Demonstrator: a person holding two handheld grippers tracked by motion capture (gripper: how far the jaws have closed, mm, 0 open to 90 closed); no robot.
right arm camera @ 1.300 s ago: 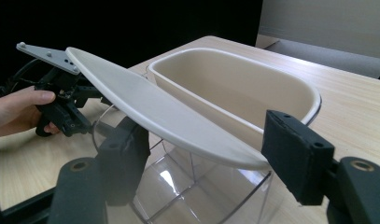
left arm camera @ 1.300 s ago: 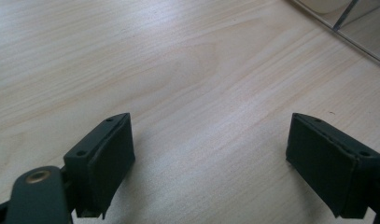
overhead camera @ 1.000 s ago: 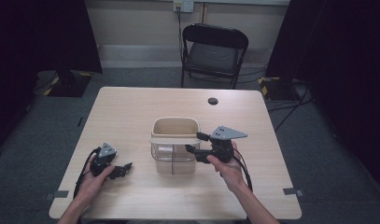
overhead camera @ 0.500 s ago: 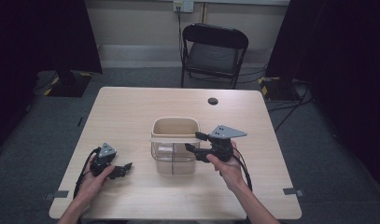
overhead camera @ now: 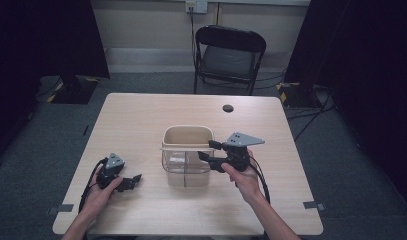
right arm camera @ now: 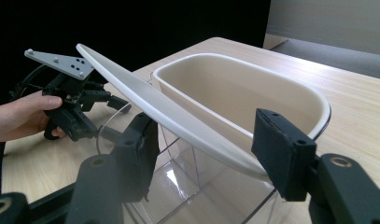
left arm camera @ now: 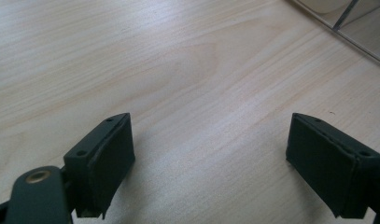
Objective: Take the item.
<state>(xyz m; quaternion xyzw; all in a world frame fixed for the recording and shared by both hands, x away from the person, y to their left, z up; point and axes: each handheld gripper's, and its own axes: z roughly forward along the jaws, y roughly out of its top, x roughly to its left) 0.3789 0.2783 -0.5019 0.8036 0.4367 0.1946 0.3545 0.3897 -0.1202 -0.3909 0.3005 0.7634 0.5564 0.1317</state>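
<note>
A clear plastic container with a cream insert and flat cream handle (overhead camera: 186, 155) is standing mid light wooden table (overhead camera: 141, 120). The right tool (overhead camera: 209, 151) is hovering released around that handle at the container's right rim. The left tool (overhead camera: 132, 182) is resting released on the table, well apart.

Your arms are bare, and each black gripper (overhead camera: 128, 182) (overhead camera: 211, 151) you hold has thick rectangular pads (left arm camera: 113, 156), a grey drilled triangular plate (overhead camera: 245, 138) and a black cable (overhead camera: 89, 179).
</note>
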